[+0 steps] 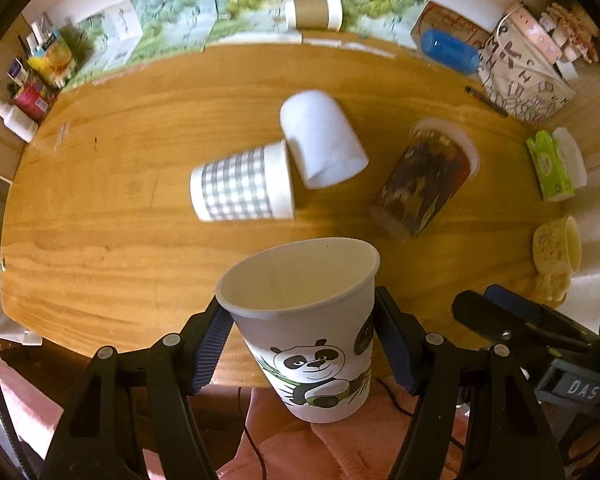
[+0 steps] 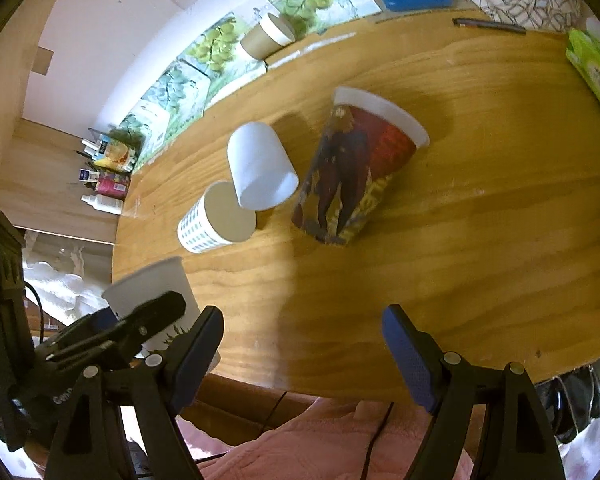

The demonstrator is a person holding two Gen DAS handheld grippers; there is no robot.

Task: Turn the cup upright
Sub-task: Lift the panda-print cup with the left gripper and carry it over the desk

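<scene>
My left gripper [image 1: 302, 344] is shut on a white paper cup with a panda print [image 1: 312, 332], held mouth up over the table's near edge. The same cup [image 2: 156, 284] shows at the lower left of the right wrist view. My right gripper [image 2: 302, 344] is open and empty above the near edge of the wooden table [image 2: 460, 240]. On their sides lie a plain white cup [image 1: 320, 140], a grey checked cup [image 1: 240, 184] touching it, and a dark printed cup [image 1: 424, 176].
A brown cup [image 1: 314, 12] lies by the picture boxes at the back. A blue case [image 1: 448, 50], a patterned bag [image 1: 520, 76], a pen [image 1: 486, 100] and a green tissue pack [image 1: 548, 164] are at the right. Bottles [image 1: 28, 92] stand at the far left.
</scene>
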